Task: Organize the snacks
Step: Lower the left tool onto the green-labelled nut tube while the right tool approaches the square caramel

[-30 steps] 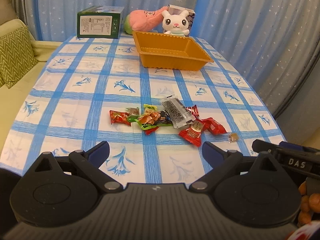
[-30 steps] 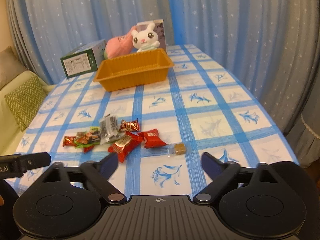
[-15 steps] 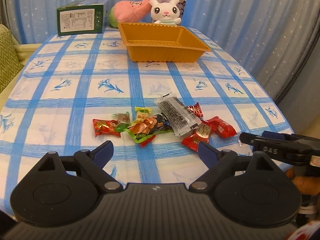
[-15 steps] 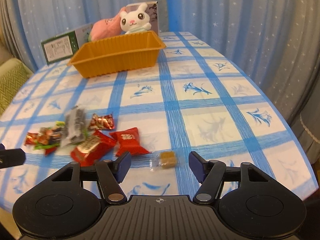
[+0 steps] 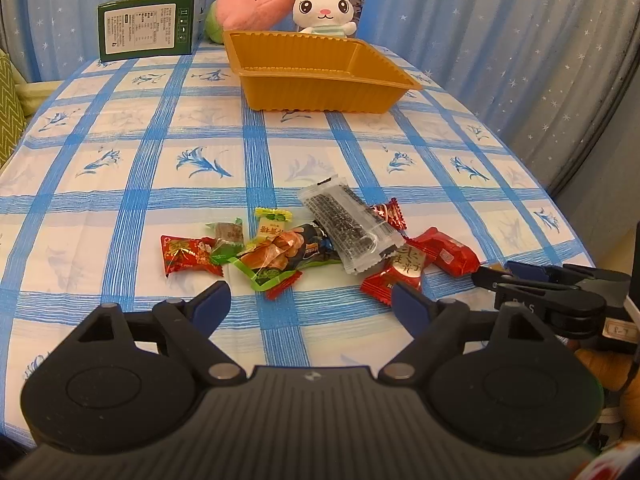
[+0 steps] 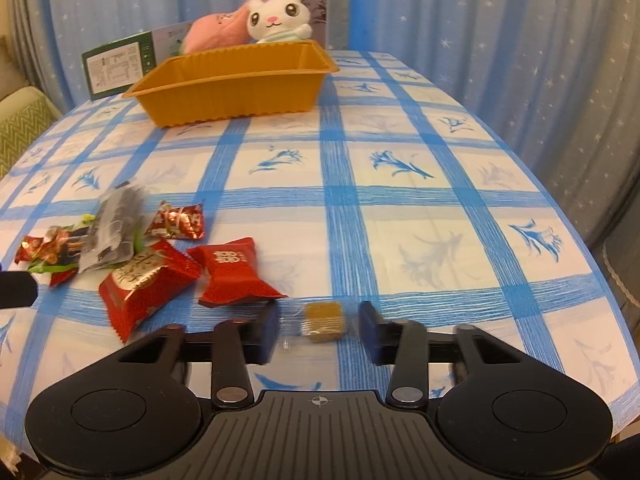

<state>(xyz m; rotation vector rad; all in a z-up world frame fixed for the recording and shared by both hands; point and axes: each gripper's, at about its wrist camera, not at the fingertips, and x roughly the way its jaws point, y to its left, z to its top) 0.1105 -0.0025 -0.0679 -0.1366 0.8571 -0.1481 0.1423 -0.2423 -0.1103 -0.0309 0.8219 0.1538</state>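
Observation:
A pile of wrapped snacks lies on the blue checked tablecloth, with a clear seaweed pack on top and red packets at its right side. My left gripper hangs just in front of the pile, its jaws closing with nothing between them. My right gripper is low over the cloth, its jaws closing around a small brown candy in clear wrap. The pads stand a little apart from the candy. An empty orange tray sits at the far end.
Behind the tray stand a green box, a pink plush and a white rabbit plush. The table's right edge drops off near starry blue curtains. A green-patterned cushion lies to the left.
Both grippers came down and forward toward the snacks. The right gripper's jaws narrowed a lot and now bracket the brown candy; the left jaws narrowed slightly.

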